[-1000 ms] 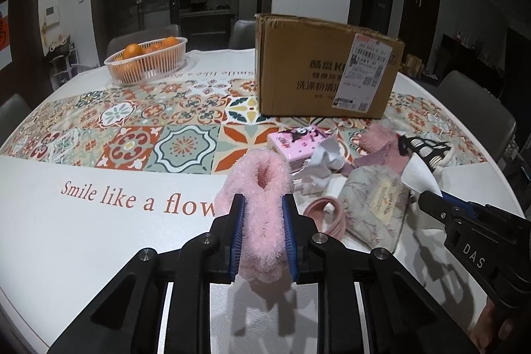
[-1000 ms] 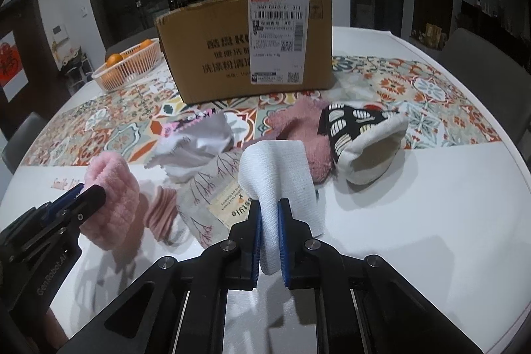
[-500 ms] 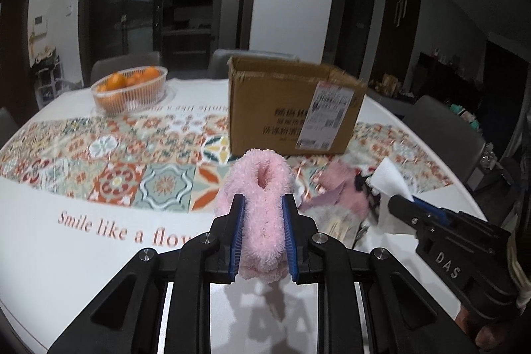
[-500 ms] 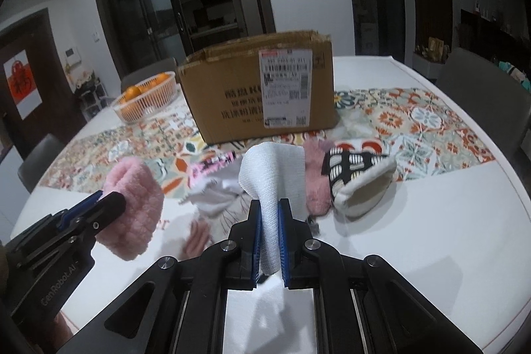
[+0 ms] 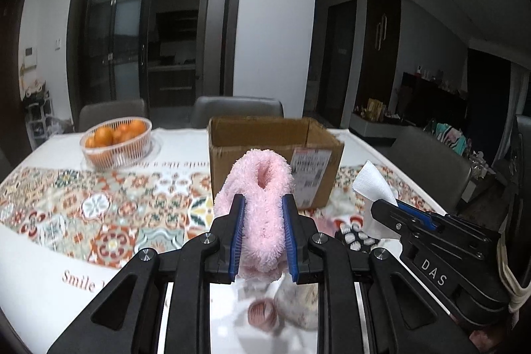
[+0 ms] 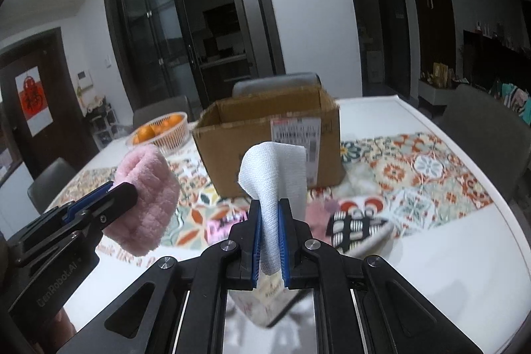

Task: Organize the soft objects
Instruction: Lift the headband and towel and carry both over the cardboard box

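Left gripper (image 5: 263, 233) clamped on a fluffy pink slipper (image 5: 262, 198), held up off the table (image 5: 39, 281). Right gripper (image 6: 269, 239) pinching a white cloth (image 6: 277, 184), likewise lifted, just right of the slipper. Beyond both, an open cardboard box (image 6: 265, 135) on the patterned runner (image 6: 431, 175). Near the box's front, a black-and-white slipper (image 6: 356, 229) lying flat. Far left, a basket of oranges (image 5: 116, 143).
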Demonstrator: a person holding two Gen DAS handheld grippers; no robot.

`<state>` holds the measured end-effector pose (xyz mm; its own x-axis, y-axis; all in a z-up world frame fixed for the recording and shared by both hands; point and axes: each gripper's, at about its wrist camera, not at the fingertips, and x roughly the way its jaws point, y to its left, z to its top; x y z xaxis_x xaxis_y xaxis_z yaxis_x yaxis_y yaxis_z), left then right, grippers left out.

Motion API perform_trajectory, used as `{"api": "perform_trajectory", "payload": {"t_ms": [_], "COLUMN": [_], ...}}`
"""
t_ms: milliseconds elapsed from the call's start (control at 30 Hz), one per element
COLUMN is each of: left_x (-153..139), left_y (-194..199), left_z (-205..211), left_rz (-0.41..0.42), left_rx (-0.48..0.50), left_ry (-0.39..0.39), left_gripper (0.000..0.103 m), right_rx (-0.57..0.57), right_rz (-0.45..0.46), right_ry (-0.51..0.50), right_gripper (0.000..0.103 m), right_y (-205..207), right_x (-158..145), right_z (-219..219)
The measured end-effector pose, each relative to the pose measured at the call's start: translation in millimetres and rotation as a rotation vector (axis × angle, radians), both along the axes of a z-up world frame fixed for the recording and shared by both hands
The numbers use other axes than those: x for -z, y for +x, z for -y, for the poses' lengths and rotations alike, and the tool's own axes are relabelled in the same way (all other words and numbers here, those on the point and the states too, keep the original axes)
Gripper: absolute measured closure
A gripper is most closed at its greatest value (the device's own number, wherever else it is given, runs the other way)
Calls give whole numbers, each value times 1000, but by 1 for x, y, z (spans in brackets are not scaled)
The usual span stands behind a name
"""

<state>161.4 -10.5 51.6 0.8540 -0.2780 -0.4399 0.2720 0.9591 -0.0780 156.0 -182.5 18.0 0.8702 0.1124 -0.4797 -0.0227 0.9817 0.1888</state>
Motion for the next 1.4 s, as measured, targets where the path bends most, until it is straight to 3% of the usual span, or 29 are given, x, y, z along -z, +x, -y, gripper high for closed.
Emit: {"api": "perform_trajectory", "payload": {"t_ms": [367, 600, 1100, 1400], "left_x": [-32, -41, -29, -13], "left_y": [37, 70, 154, 193], "left_z": [9, 14, 26, 48], "left_rz": [81, 90, 54, 34], "left_rx": [-4, 0, -22, -19], "left_ry": [7, 0, 19, 78], "left_gripper": [80, 80, 80, 80], "right_rx": [-21, -37, -67, -79], "right_rz": [79, 103, 86, 42], "right_ry": [-15, -22, -13, -50], "right_gripper": [92, 92, 92, 92], "right_y": [37, 67, 149, 193], "right_x": [-37, -52, -54, -45], "right_z": [9, 13, 22, 24]}}
